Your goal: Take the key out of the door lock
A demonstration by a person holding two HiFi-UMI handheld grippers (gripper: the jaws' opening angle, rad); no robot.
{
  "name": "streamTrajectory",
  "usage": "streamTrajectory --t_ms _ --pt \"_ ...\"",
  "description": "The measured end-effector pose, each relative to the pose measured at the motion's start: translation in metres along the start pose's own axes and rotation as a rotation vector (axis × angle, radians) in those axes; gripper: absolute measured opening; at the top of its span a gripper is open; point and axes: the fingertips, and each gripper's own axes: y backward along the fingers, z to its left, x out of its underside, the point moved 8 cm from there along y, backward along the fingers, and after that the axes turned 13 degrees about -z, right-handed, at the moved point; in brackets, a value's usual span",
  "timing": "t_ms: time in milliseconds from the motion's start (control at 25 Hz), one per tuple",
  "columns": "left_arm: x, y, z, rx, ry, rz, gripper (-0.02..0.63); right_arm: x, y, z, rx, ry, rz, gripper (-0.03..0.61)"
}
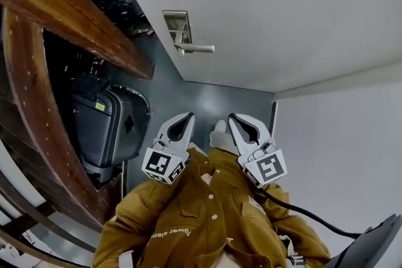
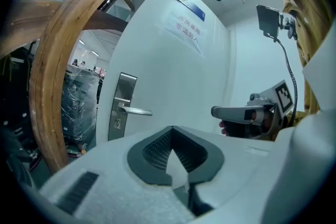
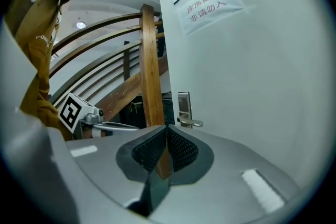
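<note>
The white door carries a metal lock plate with a lever handle. In the left gripper view a small key shows in the lock plate under the handle. The plate is far off in the right gripper view, too small to show the key. My left gripper and right gripper hang side by side near my chest, well short of the door. Both the left gripper and the right gripper are shut, with nothing between the pads.
A curved wooden railing runs along the left, with a dark wrapped case behind it. A paper notice hangs high on the door. A white wall stands at the right. A black cable trails from the right gripper.
</note>
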Motion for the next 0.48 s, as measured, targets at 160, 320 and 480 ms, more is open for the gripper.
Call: streamTrajectory --t_ms 160,320,480 --pt "0.013 -0.039 0.046 -0.091 0.129 -0.024 -0.002 -0.008 -0.049 -0.023 -0.149 0.138 0.003 0.081" --pt "0.05 -0.072 0.115 -0.174 0.493 -0.065 0.259 -0.01 -0.115 -0.045 -0.271 0.357 0.204 0.161" --pt "0.079 -0.1 0.169 -0.254 0.806 -0.183 0.287 -0.006 -0.189 -0.065 -0.39 0.581 0.388 0.201"
